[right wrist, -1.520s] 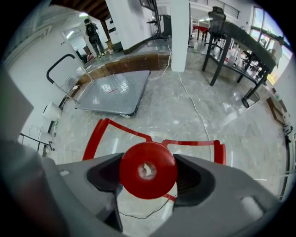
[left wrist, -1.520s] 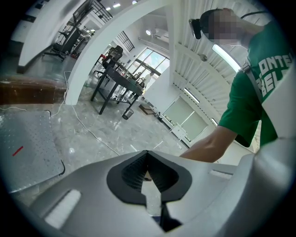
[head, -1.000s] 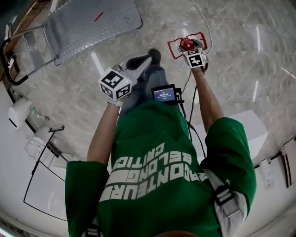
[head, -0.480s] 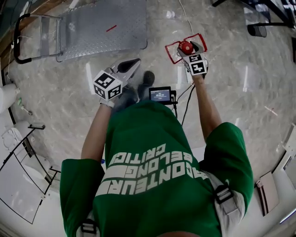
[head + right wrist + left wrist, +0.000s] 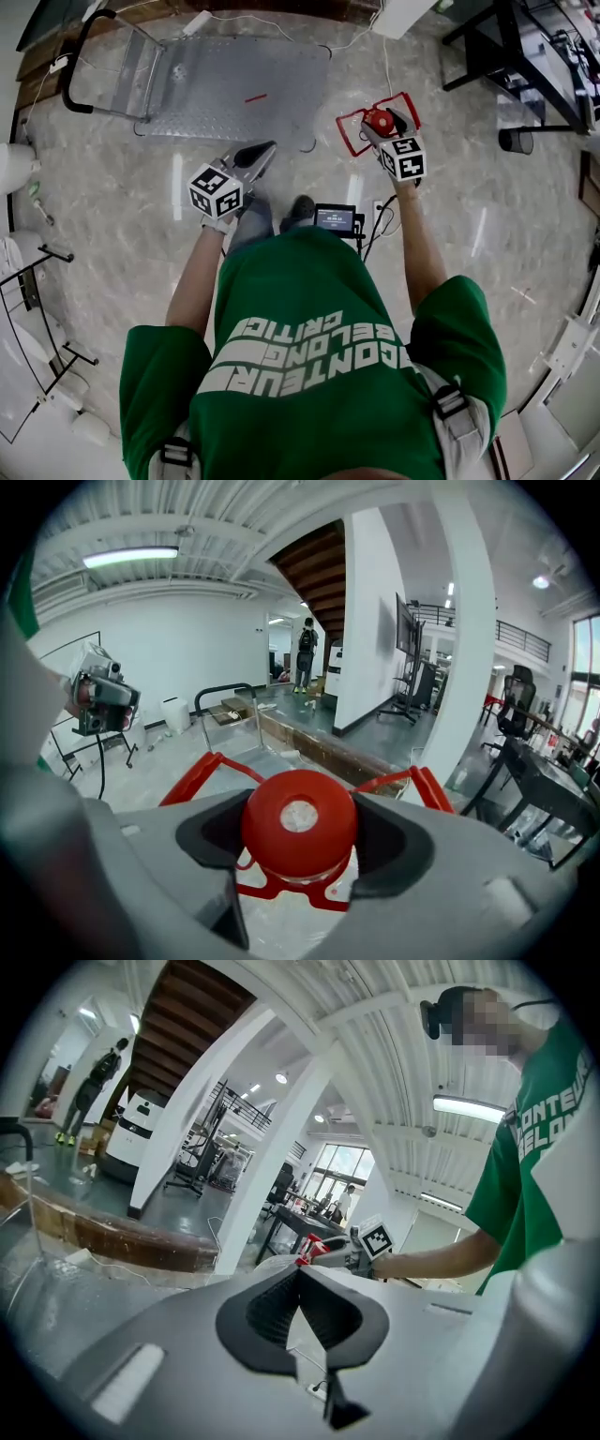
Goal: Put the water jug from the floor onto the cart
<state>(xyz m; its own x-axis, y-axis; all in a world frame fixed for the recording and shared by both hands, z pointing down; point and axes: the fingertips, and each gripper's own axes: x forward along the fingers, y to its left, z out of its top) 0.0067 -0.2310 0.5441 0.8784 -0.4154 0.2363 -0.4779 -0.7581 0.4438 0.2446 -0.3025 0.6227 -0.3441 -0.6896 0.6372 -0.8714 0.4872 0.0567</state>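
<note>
The water jug (image 5: 379,94) is in front of the person, at about 1 o'clock from their chest in the head view. It shows mostly as a red cap with a red handle frame around it, and its clear body is hard to make out against the pale marble floor (image 5: 469,234). The right gripper (image 5: 390,122) is clenched on that cap: in the right gripper view the red cap (image 5: 300,822) fills the space between the two jaws, its top facing the camera. The left gripper (image 5: 262,152) is at about 11 o'clock from the chest, well apart from the jug, its jaws pressed together with nothing between them. The cart (image 5: 220,84), a flat metal platform with a looped black handle, is on the floor farther out at 11 o'clock, beyond the left gripper. A small screen (image 5: 336,218) hangs at the chest of the person's green shirt (image 5: 309,356). A black table (image 5: 511,47) is at 2 o'clock.
</note>
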